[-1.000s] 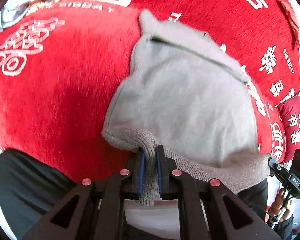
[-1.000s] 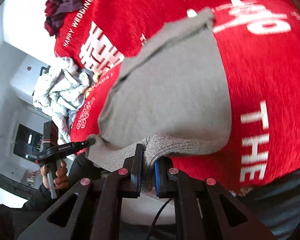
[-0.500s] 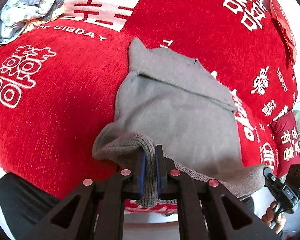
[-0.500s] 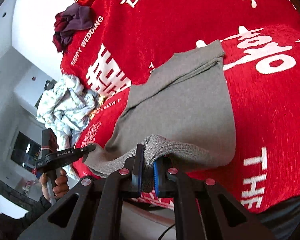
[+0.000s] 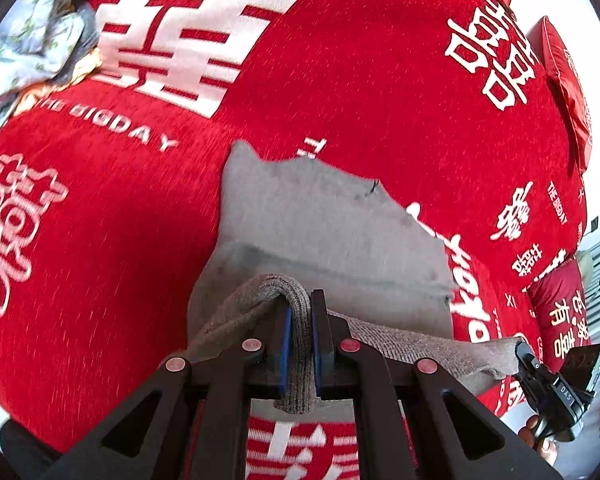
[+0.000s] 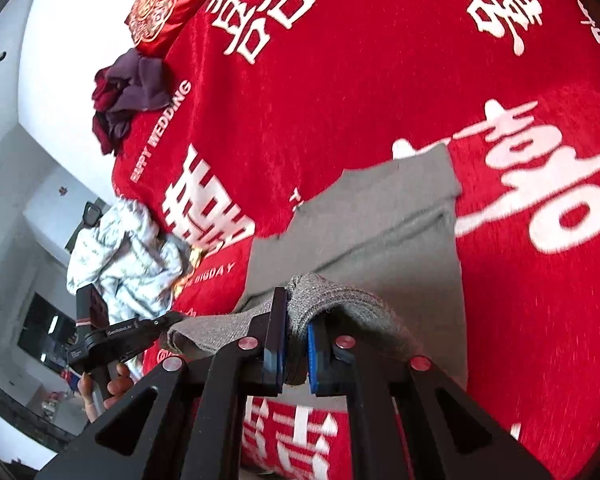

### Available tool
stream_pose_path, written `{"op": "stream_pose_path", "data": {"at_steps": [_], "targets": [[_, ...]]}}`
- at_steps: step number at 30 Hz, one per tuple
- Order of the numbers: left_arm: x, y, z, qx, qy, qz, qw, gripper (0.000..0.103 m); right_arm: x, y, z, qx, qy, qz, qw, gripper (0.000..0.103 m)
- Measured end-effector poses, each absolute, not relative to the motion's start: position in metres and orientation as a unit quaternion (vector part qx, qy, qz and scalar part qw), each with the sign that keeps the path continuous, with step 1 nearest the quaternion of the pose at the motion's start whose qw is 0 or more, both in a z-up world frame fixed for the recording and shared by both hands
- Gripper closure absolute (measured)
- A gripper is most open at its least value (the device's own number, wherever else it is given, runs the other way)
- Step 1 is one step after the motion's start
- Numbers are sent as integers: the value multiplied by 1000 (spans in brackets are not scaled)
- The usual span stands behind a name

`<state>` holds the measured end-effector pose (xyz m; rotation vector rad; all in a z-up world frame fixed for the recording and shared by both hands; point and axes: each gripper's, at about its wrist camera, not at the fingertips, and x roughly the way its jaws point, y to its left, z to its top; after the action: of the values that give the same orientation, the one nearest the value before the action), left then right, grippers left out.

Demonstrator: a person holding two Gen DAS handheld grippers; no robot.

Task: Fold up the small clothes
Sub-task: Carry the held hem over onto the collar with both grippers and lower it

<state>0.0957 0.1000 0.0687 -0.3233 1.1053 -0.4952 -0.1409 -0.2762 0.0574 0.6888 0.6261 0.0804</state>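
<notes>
A small grey knit garment (image 5: 328, 224) lies on a red bedspread (image 5: 100, 240) with white lettering. Its ribbed hem is lifted off the bed and stretched between both grippers. My left gripper (image 5: 299, 340) is shut on the left end of the hem. My right gripper (image 6: 294, 350) is shut on the right end; the garment (image 6: 388, 248) spreads away from it. The right gripper also shows at the lower right in the left wrist view (image 5: 556, 384), and the left gripper at the lower left in the right wrist view (image 6: 124, 336).
A pale floral pile of clothes (image 6: 116, 256) lies at the bed's left edge, also in the left wrist view (image 5: 24, 48). A dark purple and maroon pile (image 6: 128, 92) and a red cushion (image 6: 168, 0) sit at the far side. Red pillows (image 5: 568, 92) lie at the right.
Both grippers have carried the held hem up and forward over the garment's body. More of the bedspread shows beyond it, and the visible flat part of the garment looks shorter.
</notes>
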Motion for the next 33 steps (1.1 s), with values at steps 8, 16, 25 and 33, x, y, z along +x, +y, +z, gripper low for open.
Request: {"op": "stream_pose_path", "data": {"at_steps": [8, 16, 25, 33], "targets": [[175, 57, 63, -142, 521, -216, 814, 94, -62, -310, 53, 337, 300, 17, 892, 94], [262, 14, 29, -135, 550, -195, 801, 94, 22, -348, 25, 352, 323, -5, 878, 94], [320, -5, -46, -134, 611, -149, 766, 93, 88, -377, -29, 360, 378, -39, 852, 94], [331, 5, -45, -191, 623, -198, 732, 16, 86, -391, -35, 374, 380, -70, 843, 28]]}}
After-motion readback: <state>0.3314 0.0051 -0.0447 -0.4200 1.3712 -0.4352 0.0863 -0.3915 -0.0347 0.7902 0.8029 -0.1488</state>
